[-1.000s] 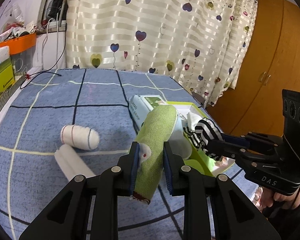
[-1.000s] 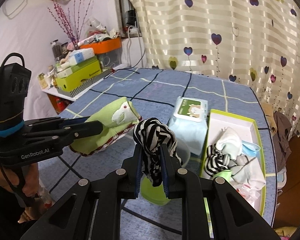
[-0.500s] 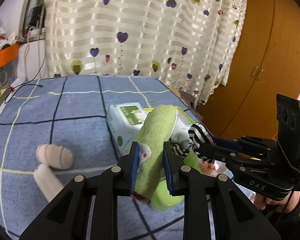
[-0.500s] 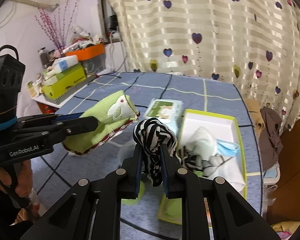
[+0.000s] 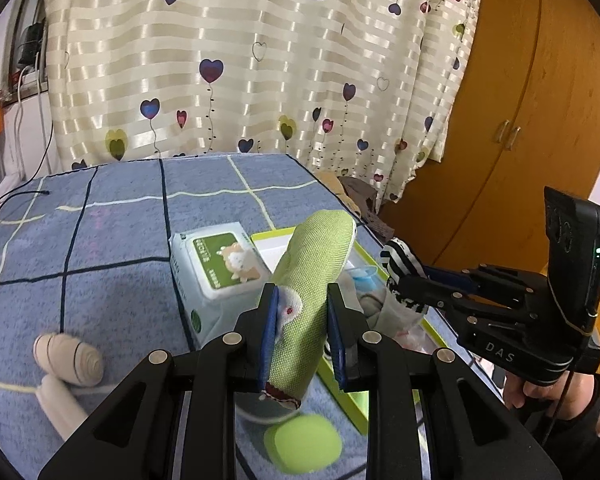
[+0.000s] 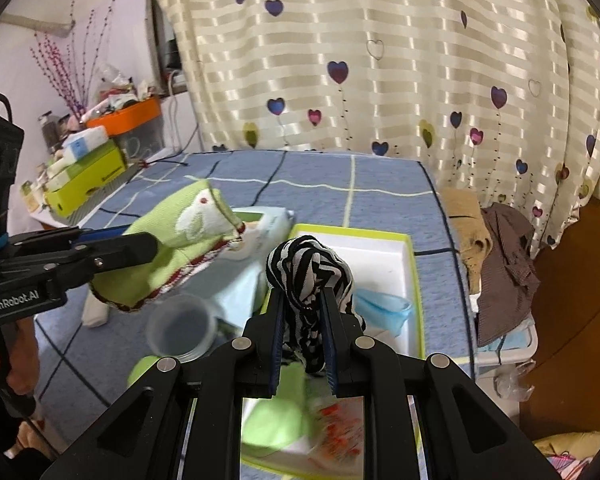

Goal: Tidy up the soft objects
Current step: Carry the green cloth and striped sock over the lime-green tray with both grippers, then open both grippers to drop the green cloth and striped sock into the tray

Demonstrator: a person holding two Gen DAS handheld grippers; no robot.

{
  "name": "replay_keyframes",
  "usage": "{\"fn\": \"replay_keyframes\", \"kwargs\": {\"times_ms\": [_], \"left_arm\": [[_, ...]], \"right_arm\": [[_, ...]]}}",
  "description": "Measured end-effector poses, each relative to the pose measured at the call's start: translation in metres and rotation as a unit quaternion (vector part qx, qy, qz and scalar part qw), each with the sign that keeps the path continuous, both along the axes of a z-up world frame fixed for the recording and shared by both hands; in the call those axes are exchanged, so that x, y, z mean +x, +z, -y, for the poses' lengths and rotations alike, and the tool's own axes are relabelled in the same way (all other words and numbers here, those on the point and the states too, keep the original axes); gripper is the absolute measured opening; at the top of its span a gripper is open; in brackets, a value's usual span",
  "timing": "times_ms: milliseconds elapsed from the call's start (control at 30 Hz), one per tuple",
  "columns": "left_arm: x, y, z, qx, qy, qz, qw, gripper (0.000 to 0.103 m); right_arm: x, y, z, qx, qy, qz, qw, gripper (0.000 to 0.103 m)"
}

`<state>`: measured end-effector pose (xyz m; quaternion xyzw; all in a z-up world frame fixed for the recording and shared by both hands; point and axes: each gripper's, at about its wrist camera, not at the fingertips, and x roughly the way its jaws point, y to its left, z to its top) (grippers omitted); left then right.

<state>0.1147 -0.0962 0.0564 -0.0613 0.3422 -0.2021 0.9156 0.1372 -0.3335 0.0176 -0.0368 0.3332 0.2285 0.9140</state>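
My left gripper (image 5: 302, 332) is shut on a green cloth with a white rabbit patch (image 5: 314, 288), held above the wet-wipes pack (image 5: 220, 268); the cloth also shows in the right wrist view (image 6: 172, 248). My right gripper (image 6: 304, 332) is shut on a black-and-white striped cloth (image 6: 310, 276), held over the near end of the green-rimmed white box (image 6: 414, 280). The striped cloth shows in the left wrist view (image 5: 400, 262). The box holds a light blue mask (image 6: 380, 308) and other soft items.
A clear plastic cup (image 6: 182, 328) and a green round lid (image 5: 304, 448) lie on the blue checked tablecloth (image 5: 112, 240). Two rolled pale socks (image 5: 66, 360) lie at the left. Clothes (image 6: 504, 256) hang beyond the table's right edge. Cluttered shelf (image 6: 96, 148) at far left.
Both grippers, still holding their cloths, have moved toward the box; the striped cloth is now over the box and the green cloth is over the wipes pack.
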Motion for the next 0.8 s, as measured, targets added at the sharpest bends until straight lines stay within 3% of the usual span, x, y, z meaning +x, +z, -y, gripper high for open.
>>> {"fn": "replay_keyframes", "kwargs": {"times_ms": [367,633,800], "left_arm": [[0.040,-0.001,0.022,0.011,-0.006,-0.011,0.9999,0.024],[0.058,-0.003,0.029,0.021,0.000,-0.017,0.9996,0.024],[0.070,-0.009,0.036,0.029,0.001,-0.029,0.9992,0.024]], "right_arm": [[0.061,-0.026,0.014,-0.017,-0.014,-0.030,0.999,0.016],[0.108,-0.062,0.016,-0.025,-0.008,-0.084,0.996,0.018],[0.112,-0.071,0.018,-0.011,-0.009,-0.095,0.995,0.041]]}}
